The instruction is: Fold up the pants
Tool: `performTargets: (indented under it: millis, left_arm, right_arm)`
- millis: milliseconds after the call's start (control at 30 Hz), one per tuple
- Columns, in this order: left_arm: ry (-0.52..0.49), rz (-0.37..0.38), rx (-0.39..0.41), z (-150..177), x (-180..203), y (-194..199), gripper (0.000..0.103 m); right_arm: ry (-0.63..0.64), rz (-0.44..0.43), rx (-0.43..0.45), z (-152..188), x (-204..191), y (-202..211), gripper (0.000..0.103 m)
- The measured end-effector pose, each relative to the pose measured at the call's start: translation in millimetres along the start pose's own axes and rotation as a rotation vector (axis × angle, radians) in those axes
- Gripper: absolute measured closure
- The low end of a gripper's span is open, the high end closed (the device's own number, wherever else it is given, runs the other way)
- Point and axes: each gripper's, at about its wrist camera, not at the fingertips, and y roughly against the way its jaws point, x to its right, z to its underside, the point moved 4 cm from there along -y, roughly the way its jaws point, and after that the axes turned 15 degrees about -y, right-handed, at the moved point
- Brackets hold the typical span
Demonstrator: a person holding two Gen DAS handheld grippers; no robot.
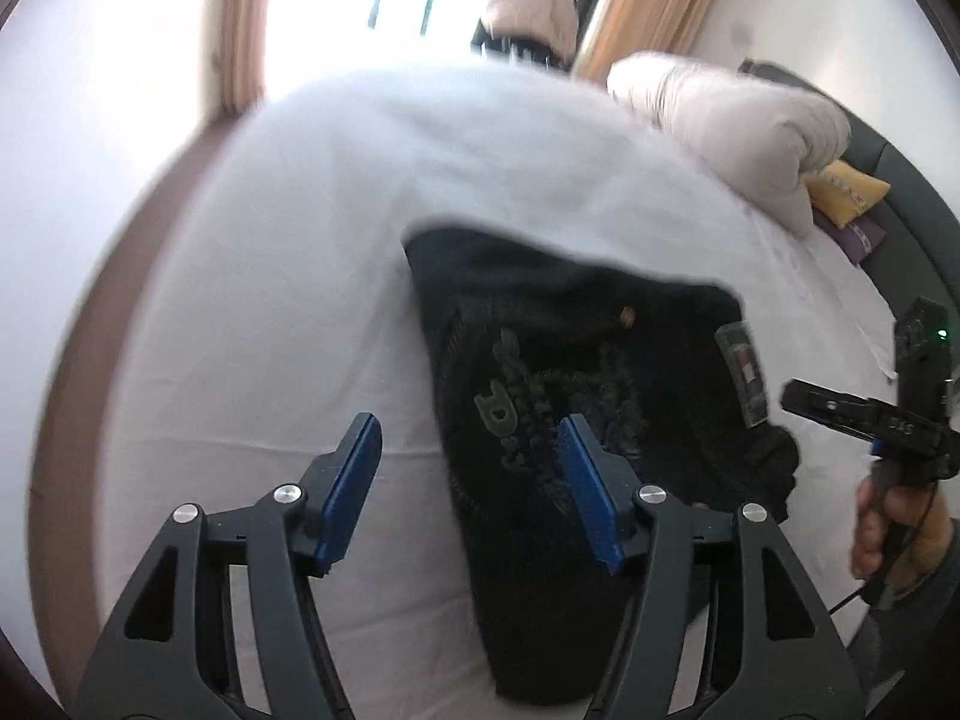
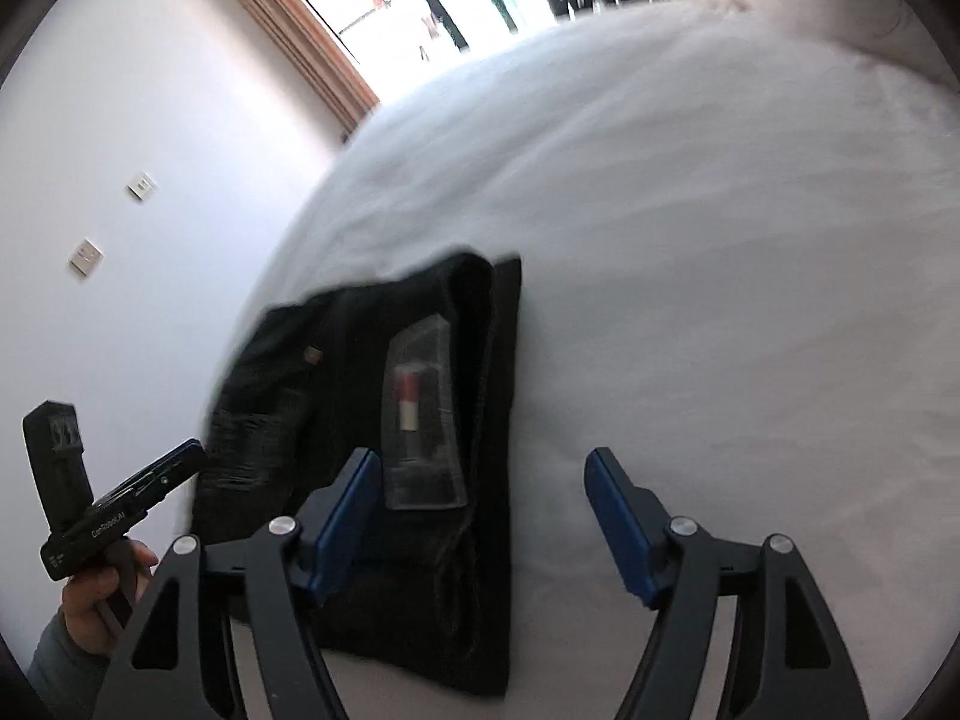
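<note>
Black pants (image 1: pixel 576 360) lie folded in a compact bundle on the white bed (image 1: pixel 300 240); they also show in the right wrist view (image 2: pixel 360 420). A clear plastic tag (image 2: pixel 420 414) with a red and white label lies on top of them. My left gripper (image 1: pixel 471 492) is open and empty over the bundle's left edge, its right finger above the fabric. My right gripper (image 2: pixel 483 516) is open and empty over the bundle's right edge, its left finger above the fabric. Each gripper shows in the other's view, hand-held beside the pants (image 1: pixel 864 414) (image 2: pixel 126 498).
A rolled white duvet (image 1: pixel 732 126) lies at the bed's far right, with a yellow cushion (image 1: pixel 846 192) and a purple one (image 1: pixel 864 237) beside it. A window with tan curtains (image 1: pixel 654 6) is beyond the bed. A white wall with sockets (image 2: pixel 141 186) is to the left.
</note>
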Motion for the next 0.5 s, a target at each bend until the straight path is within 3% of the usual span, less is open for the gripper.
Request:
performTargets:
  millis: [67,167,200,233,300,367,433,500]
  left_arm:
    - [-0.030,-0.083,0.114,-3,7,46,0.032]
    - [-0.108,-0.193,0.255,-9,30,110,0.017]
    - [-0.129,-0.224,0.301,-13,38,130,0.005]
    - [-0.156,-0.273,0.375,-14,49,161,0.000]
    - [-0.195,-0.337,0.471,-16,63,205,0.000]
    - [-0.232,-0.423,0.553,-17,80,255,0.000]
    - [-0.249,-0.522,0.635,-17,96,306,0.000]
    - [-0.246,-0.557,0.706,-15,108,347,0.000]
  right_arm:
    - [0.003,0.008,0.054,2,-6,23,0.020]
    - [0.051,0.018,0.149,12,-23,67,0.020]
    - [0.070,0.026,0.189,15,-31,83,0.020]
    - [0.091,0.033,0.231,15,-42,96,0.020]
    - [0.130,0.029,0.315,16,-60,124,0.018]
    - [0.165,0.022,0.436,16,-87,162,0.002]
    - [0.187,-0.014,0.611,29,-109,217,0.000]
    - [0.206,-0.065,0.749,41,-125,262,0.000]
